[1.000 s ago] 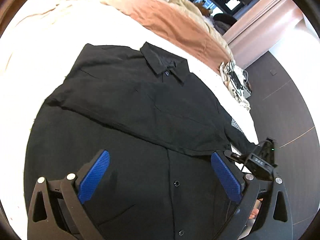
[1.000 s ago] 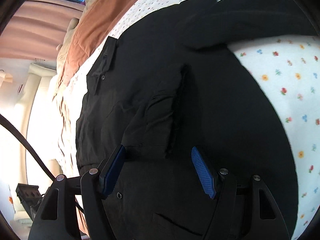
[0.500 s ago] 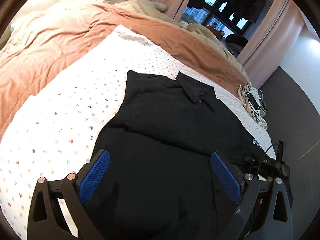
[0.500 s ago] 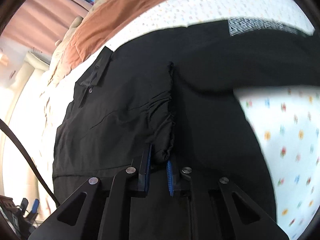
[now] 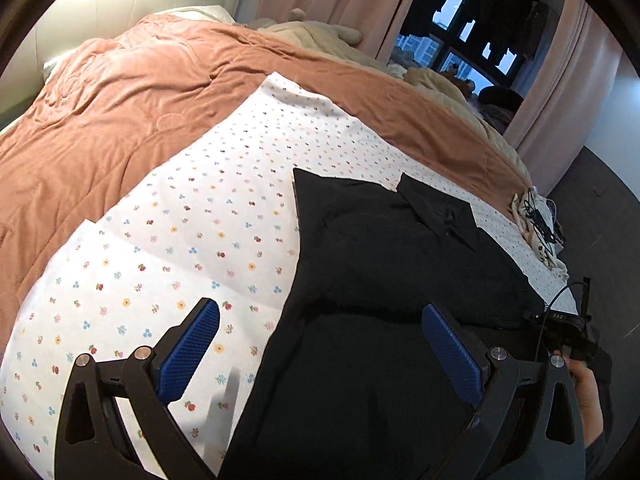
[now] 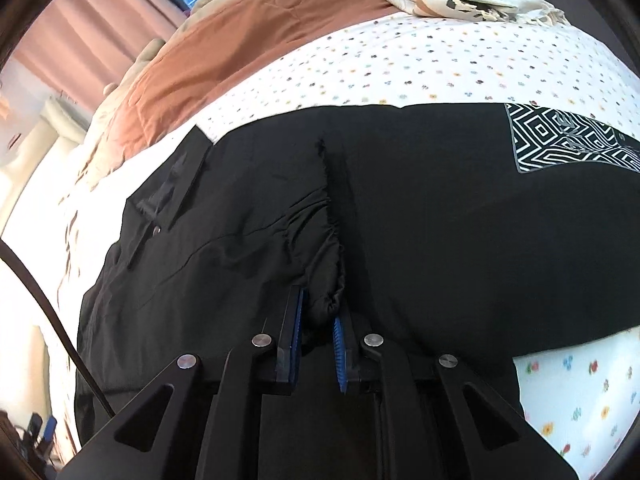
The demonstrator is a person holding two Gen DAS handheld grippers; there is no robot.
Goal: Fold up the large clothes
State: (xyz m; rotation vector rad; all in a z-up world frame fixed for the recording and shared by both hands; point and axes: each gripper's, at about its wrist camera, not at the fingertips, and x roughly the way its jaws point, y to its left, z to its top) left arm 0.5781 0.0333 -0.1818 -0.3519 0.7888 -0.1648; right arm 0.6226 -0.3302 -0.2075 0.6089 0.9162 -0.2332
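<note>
A black shirt (image 5: 400,280) lies spread on the bed, on a white flowered sheet (image 5: 192,240) with an orange-brown quilt (image 5: 140,92) bunched further up toward the headboard. Its collar (image 5: 436,208) points away from the person, and a black-and-white patterned patch (image 6: 568,140) shows on the sleeve out at the right.

The right tongs (image 6: 318,330) have just been closing, and now their blue pads are nearly together with a gathered fold of the black cloth pinched between them; a second ago they stood wide over flat fabric. The cloth rises in a puckered ridge from the pinch up toward the shoulder, so the grip looks real and not just a brush against it.

The left tongs (image 5: 320,356) hang wide open, holding nothing. One pad (image 5: 188,348) is over the bare sheet, the other over the shirt, so they straddle the shirt's left edge. Compared with a second ago, their view now takes in much more of the bed and less of the shirt.

To my eye, one side of the fold is now secured and the other is not yet. The left tongs would need to take the near edge before the shirt can be lifted evenly; pulling with the right alone would likely drag it askew.
</note>
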